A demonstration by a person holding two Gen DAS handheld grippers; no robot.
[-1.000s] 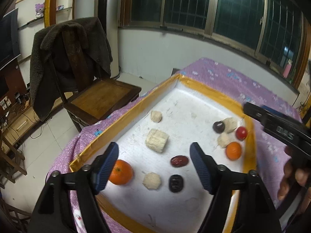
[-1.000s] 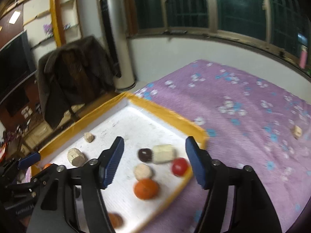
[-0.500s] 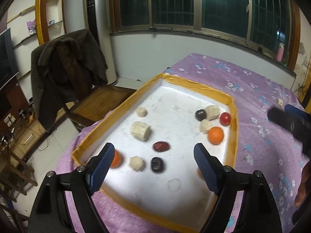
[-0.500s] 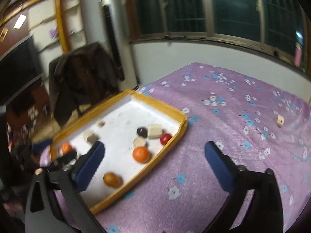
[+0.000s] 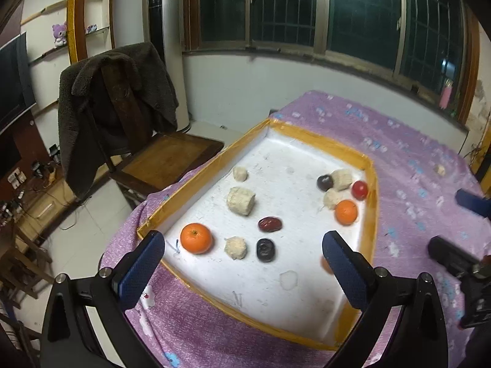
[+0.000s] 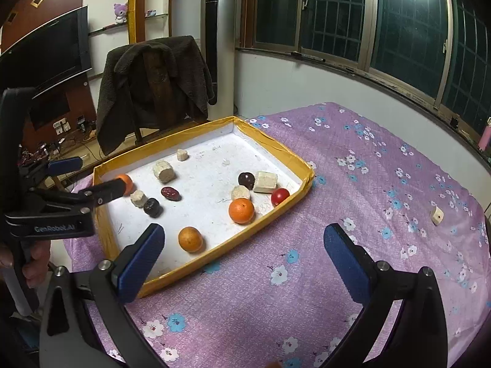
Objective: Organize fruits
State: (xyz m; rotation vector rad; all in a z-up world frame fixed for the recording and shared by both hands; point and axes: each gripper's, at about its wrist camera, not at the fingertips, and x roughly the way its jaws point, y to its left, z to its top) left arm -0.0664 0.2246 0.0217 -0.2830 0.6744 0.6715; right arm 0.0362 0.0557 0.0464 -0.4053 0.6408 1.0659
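A white tray with a yellow rim (image 5: 371,184) (image 6: 307,172) lies on the purple flowered cloth. It holds three oranges (image 6: 241,210) (image 6: 190,239) (image 5: 196,238), a red tomato (image 6: 280,196), a red date (image 5: 270,224), two dark plums (image 5: 265,249) (image 5: 324,182) and several pale chunks (image 5: 241,200). My left gripper (image 5: 242,240) (image 6: 101,173) hovers open over the tray's near-left end, holding nothing. My right gripper (image 6: 244,233) (image 5: 443,220) stands open and empty above the cloth, just off the tray's long side.
A small pale cube (image 6: 437,214) lies alone on the cloth far right. Beyond the tray stands a wooden chair (image 5: 172,156) with a dark coat (image 6: 153,70) over it. A tall fan tower (image 6: 218,43) and a window wall are behind. A hand (image 6: 33,260) holds the left gripper.
Both grippers have drawn back and up from the tray, so more of the cloth shows. Their fingers stand wider apart than a second ago. The fruit has not moved.
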